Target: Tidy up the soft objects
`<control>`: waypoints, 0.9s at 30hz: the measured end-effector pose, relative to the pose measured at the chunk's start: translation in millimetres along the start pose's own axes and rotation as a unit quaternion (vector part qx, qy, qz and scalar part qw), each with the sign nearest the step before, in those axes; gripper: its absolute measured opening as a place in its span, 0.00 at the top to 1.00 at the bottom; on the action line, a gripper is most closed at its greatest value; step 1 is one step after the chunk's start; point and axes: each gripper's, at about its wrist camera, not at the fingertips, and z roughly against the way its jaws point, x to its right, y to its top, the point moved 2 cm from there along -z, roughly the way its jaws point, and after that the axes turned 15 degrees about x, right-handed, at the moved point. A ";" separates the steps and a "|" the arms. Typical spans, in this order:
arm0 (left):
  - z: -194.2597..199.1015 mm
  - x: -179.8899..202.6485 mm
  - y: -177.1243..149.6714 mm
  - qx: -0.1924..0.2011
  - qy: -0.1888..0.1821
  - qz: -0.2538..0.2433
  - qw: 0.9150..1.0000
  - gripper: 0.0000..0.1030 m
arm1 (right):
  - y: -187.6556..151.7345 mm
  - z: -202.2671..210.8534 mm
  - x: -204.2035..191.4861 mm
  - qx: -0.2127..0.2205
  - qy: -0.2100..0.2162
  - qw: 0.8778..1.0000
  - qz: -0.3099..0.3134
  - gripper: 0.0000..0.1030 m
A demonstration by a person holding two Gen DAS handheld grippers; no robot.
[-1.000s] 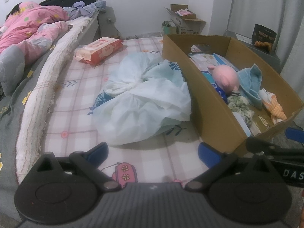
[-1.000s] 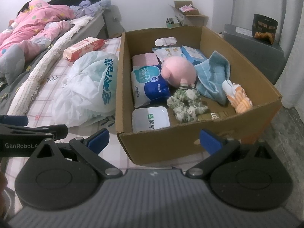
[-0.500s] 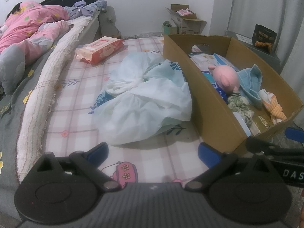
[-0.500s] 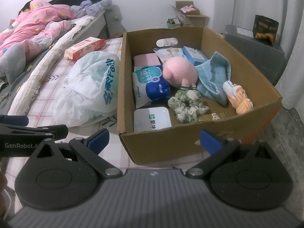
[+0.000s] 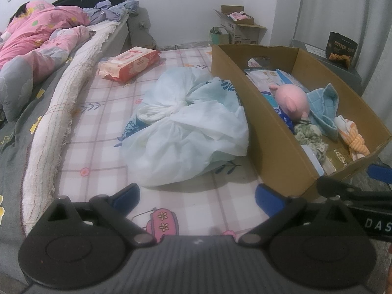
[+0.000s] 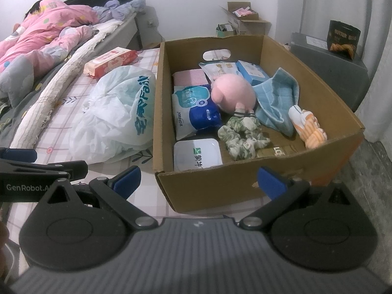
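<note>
A cardboard box [image 6: 276, 191] stands on the bed and holds a pink plush pig [image 6: 232, 94], a blue towel [image 6: 276, 98], a green floral scrunchie [image 6: 241, 136], an orange striped sock [image 6: 308, 127] and several soft packs. The box also shows in the left wrist view [image 5: 276, 142]. A tied white plastic bag [image 5: 191, 127] lies left of the box, also in the right wrist view [image 6: 115, 115]. My left gripper [image 5: 197, 194] is open and empty, in front of the bag. My right gripper [image 6: 198, 182] is open and empty, at the box's near wall.
A red and pink wipes pack [image 5: 129, 63] lies further back on the checked sheet. A rolled cream blanket [image 5: 56, 112] runs along the left. A person in pink [image 5: 36, 34] lies beyond it. A grey cabinet [image 6: 328, 66] with a black bag stands right of the box.
Both grippers have drifted slightly; the views are almost the same. Nothing was taken hold of or let go.
</note>
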 end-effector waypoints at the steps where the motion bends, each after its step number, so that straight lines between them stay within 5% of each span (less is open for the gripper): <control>1: -0.2 -0.6 0.1 0.000 0.000 0.000 1.000 0.02 | 0.0 0.0 -0.1 0.000 0.000 1.000 0.000 0.01; 27: 0.8 -1.7 -0.6 0.000 0.001 0.002 1.000 0.02 | 0.9 0.0 -0.7 0.001 0.001 1.000 0.002 0.01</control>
